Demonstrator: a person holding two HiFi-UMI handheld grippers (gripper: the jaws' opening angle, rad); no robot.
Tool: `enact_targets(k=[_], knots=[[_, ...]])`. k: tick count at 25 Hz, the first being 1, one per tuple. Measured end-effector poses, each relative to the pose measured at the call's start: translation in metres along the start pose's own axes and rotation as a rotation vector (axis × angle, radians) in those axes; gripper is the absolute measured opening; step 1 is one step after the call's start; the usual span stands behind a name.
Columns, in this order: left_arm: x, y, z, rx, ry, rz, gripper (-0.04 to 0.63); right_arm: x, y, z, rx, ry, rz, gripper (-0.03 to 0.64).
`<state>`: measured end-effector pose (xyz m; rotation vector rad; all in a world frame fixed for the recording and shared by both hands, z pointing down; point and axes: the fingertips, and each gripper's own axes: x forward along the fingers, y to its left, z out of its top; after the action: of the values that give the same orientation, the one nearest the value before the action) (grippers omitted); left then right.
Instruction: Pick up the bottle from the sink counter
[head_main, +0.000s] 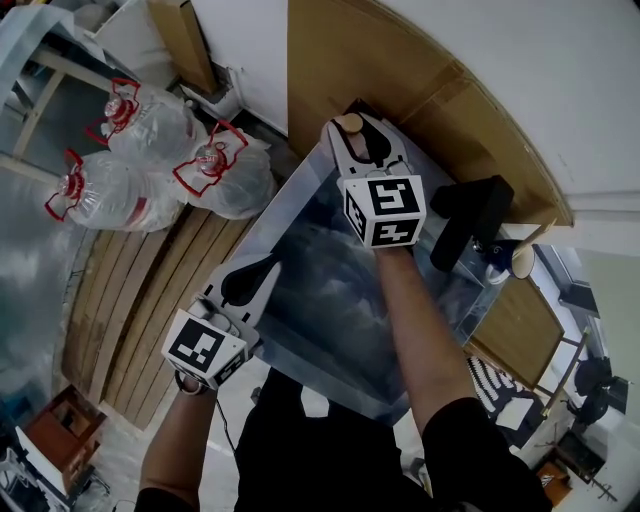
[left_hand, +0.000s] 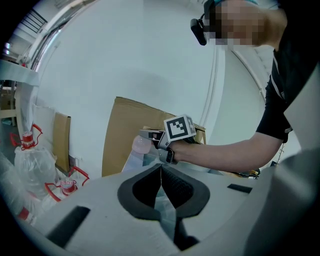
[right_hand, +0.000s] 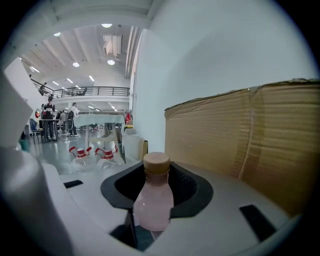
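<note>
- right claw (right_hand: 156, 176) is clamped partway shut around the pink bottle (right_hand: 152, 202), pads touching both its sides
- bottle is upright (tan cap on top) at the far corner of the sink bench (head_main: 268, 222), just beside the cardboard sheet (head_main: 340, 60)
- left claw (left_hand: 161, 172) is closed tight and empty, near the bench's left edge

bottle (right_hand: 153, 202): base hidden low between right gripper (right_hand: 156, 182) jaws | head view: only its cap (head_main: 349, 123) shows — rest behind the gripper | people (right_hand: 48, 117) in far hall: too small to tell | water jugs (left_hand: 35, 170): cut by the left edge
</note>
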<state>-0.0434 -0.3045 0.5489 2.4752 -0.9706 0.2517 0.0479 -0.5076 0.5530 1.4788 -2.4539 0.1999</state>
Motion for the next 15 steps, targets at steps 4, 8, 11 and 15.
enact_targets(k=[4, 8, 11, 15], knots=[[-0.004, 0.000, 0.000, 0.001, -0.002, 0.003, 0.021, -0.002, -0.002, -0.001, 0.012, -0.001, -0.016, 0.141], [-0.010, 0.001, 0.001, 0.015, -0.004, 0.012, 0.021, -0.009, -0.004, 0.000, 0.024, -0.005, -0.025, 0.141], [-0.017, -0.002, 0.003, 0.005, 0.003, 0.021, 0.021, -0.017, -0.004, 0.008, 0.035, -0.019, -0.024, 0.141], [-0.025, -0.007, 0.004, 0.022, -0.010, 0.017, 0.021, -0.035, -0.001, 0.021, 0.035, -0.032, -0.025, 0.141]])
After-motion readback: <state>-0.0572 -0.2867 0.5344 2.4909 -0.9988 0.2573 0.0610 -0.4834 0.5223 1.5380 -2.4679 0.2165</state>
